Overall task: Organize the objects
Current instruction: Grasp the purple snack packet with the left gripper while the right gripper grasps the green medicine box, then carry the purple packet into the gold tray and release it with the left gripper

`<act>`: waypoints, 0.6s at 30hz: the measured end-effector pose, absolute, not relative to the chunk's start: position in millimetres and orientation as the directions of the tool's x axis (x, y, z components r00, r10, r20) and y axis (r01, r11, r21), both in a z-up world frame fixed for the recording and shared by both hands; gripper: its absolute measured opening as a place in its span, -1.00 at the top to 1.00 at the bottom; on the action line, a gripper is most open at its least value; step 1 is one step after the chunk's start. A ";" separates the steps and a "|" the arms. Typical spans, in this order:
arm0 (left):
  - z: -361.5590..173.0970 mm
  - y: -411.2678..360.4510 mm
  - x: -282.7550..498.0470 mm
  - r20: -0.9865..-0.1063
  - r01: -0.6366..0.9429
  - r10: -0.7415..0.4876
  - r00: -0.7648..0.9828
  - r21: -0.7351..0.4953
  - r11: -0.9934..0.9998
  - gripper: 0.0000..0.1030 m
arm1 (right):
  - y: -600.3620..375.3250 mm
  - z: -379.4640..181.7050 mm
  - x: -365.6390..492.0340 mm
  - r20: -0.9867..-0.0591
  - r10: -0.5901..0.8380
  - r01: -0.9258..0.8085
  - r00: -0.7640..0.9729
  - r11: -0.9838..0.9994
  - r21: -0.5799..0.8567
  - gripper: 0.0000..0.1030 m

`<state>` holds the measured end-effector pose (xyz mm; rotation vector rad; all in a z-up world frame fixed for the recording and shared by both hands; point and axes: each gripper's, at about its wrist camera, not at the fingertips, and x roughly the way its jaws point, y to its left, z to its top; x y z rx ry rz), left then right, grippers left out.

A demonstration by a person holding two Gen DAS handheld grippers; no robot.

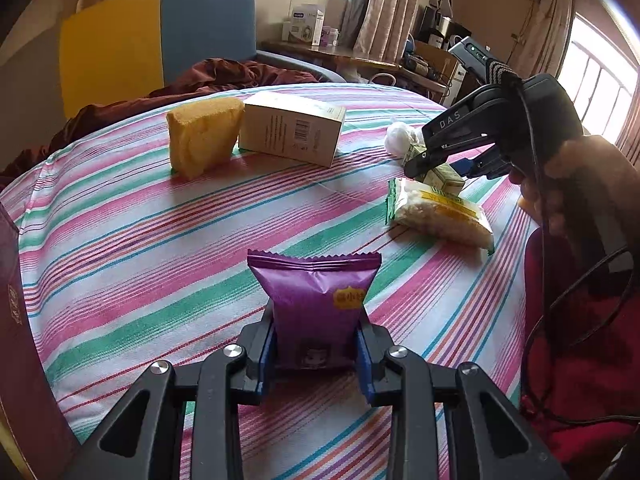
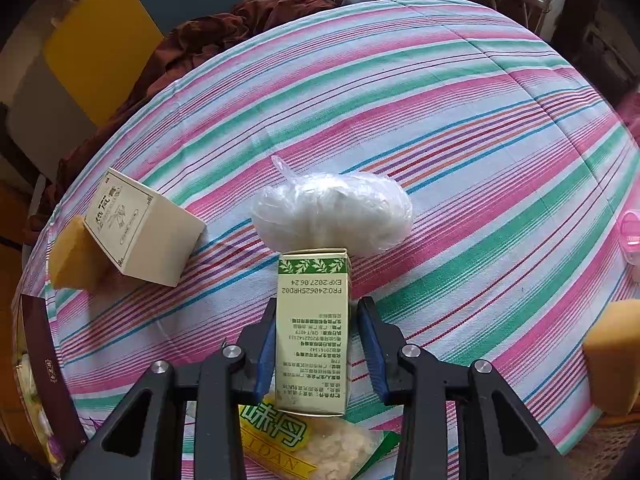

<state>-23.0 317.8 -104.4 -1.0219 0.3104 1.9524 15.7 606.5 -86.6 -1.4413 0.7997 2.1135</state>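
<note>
My left gripper [image 1: 316, 344] is shut on a purple snack packet [image 1: 314, 300], held upright above the striped tablecloth [image 1: 160, 248]. My right gripper [image 2: 318, 332] stands around a small green-and-cream carton [image 2: 314, 332]; a gap shows at the right pad, so the jaws are open. It also shows in the left wrist view [image 1: 440, 160], over the carton [image 1: 444, 178]. A yellow-green snack bag [image 1: 438, 212] lies beside the carton, and under it in the right wrist view [image 2: 316, 448]. A white plastic-wrapped bundle [image 2: 334, 210] lies just beyond the carton.
A cream box [image 1: 292, 128] and a yellow sponge [image 1: 202, 136] stand at the table's far left. A dark maroon box [image 1: 24, 360] is at the left edge. Another sponge [image 2: 612, 356] and a pink item [image 2: 630, 232] are at the right. A chair [image 1: 160, 36] with brown cloth stands behind.
</note>
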 end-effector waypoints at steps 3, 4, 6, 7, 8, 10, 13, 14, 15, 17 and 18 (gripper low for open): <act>-105.1 315.1 -22.8 -0.749 -0.797 0.607 -0.266 -0.183 -0.576 0.38 | 607.0 -87.0 18.4 -0.936 0.043 -0.660 -0.351 -0.720 0.215 0.23; -104.8 315.6 -23.3 -0.748 -0.795 0.609 -0.263 -0.189 -0.576 0.38 | 606.7 -87.0 19.1 -0.935 0.045 -0.661 -0.351 -0.719 0.214 0.23; -104.6 316.5 -24.5 -0.745 -0.793 0.617 -0.253 -0.205 -0.574 0.38 | 606.2 -87.0 18.0 -0.936 0.049 -0.661 -0.349 -0.721 0.209 0.23; -105.0 316.0 -24.9 -0.743 -0.791 0.621 -0.250 -0.213 -0.573 0.38 | 605.5 -87.0 18.5 -0.936 0.051 -0.660 -0.348 -0.722 0.206 0.23; -105.5 315.4 -25.2 -0.740 -0.790 0.624 -0.248 -0.218 -0.573 0.38 | 604.4 -87.0 16.0 -0.936 0.053 -0.657 -0.348 -0.726 0.203 0.21; -104.6 313.9 -24.0 -0.738 -0.789 0.626 -0.250 -0.219 -0.574 0.38 | 601.3 -86.5 15.3 -0.932 0.045 -0.642 -0.360 -0.737 0.212 0.06; -104.9 313.6 -22.7 -0.737 -0.789 0.626 -0.255 -0.216 -0.575 0.38 | 596.0 -85.3 14.1 -0.935 0.058 -0.629 -0.351 -0.754 0.189 -0.07; -105.2 314.0 -22.2 -0.736 -0.789 0.625 -0.258 -0.213 -0.576 0.38 | 595.6 -84.7 14.9 -0.935 0.063 -0.630 -0.348 -0.754 0.184 -0.04; -105.5 314.9 -22.2 -0.737 -0.789 0.624 -0.261 -0.210 -0.577 0.38 | 595.9 -84.1 16.3 -0.937 0.076 -0.637 -0.341 -0.752 0.171 0.07; -105.3 314.7 -21.8 -0.738 -0.789 0.621 -0.265 -0.204 -0.579 0.38 | 596.0 -84.2 15.2 -0.940 0.101 -0.654 -0.325 -0.743 0.146 0.37; -104.9 314.5 -21.6 -0.739 -0.788 0.619 -0.267 -0.202 -0.582 0.39 | 597.8 -84.0 13.4 -0.938 0.096 -0.654 -0.332 -0.740 0.156 0.41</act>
